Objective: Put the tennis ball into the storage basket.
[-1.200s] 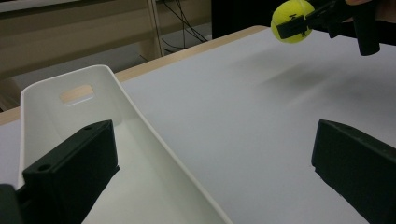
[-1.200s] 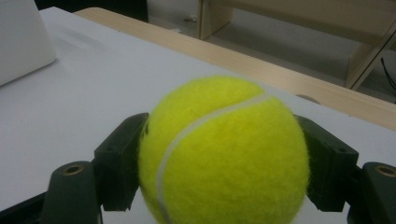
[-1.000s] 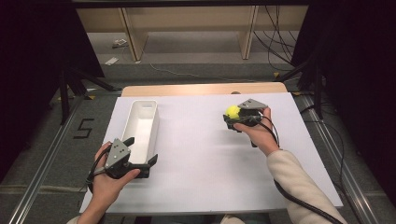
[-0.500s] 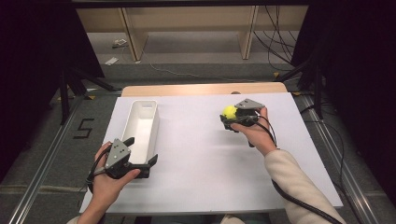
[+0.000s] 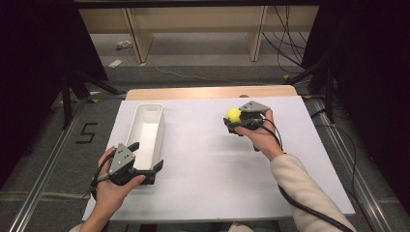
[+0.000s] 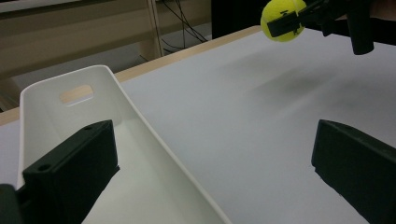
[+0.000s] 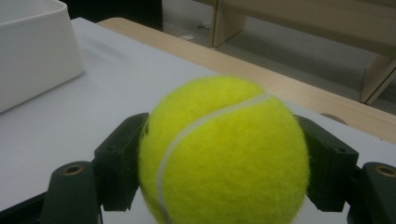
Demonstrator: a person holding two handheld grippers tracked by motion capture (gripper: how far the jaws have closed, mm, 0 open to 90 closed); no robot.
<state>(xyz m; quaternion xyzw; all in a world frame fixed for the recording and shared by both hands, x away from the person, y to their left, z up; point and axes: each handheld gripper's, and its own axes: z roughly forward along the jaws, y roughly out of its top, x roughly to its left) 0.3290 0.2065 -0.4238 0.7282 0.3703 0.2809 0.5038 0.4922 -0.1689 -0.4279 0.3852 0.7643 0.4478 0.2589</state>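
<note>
The right gripper (image 5: 234, 119) had its jaws clamped on a yellow tennis ball (image 5: 233, 114), one black jaw pressed against each side of it, as the right gripper view made plain. The ball (image 7: 224, 154) was raised above the white table surface (image 5: 208, 159), toward the far right part of it; in the left gripper view it hung above the board with a soft shadow beneath it, so it was not touching the surface. The person's right hand (image 5: 258, 137) wrapped the gripper's body from behind, with a cable trailing back along the pale sleeve (image 5: 304, 193).

On the other side, a long white bin (image 5: 145, 130) lay on the table's left half, running away from the person, with a slot handle cut into its far end wall. It was well apart from the ball. The left gripper (image 5: 145, 170) rested at the bin's near end, held in the left hand (image 5: 113, 186). Its jaws stood wide apart with nothing between the pads: in the left gripper view one jaw sat over the inside of the bin and the other over bare table, so the near right wall of the bin (image 6: 154, 140) ran between them. Whether the jaw touched the bin I could not tell from that angle.

Beyond the table's wooden far edge (image 5: 208, 92) stood a light wooden shelf frame (image 5: 193, 29) on a grey floor.
</note>
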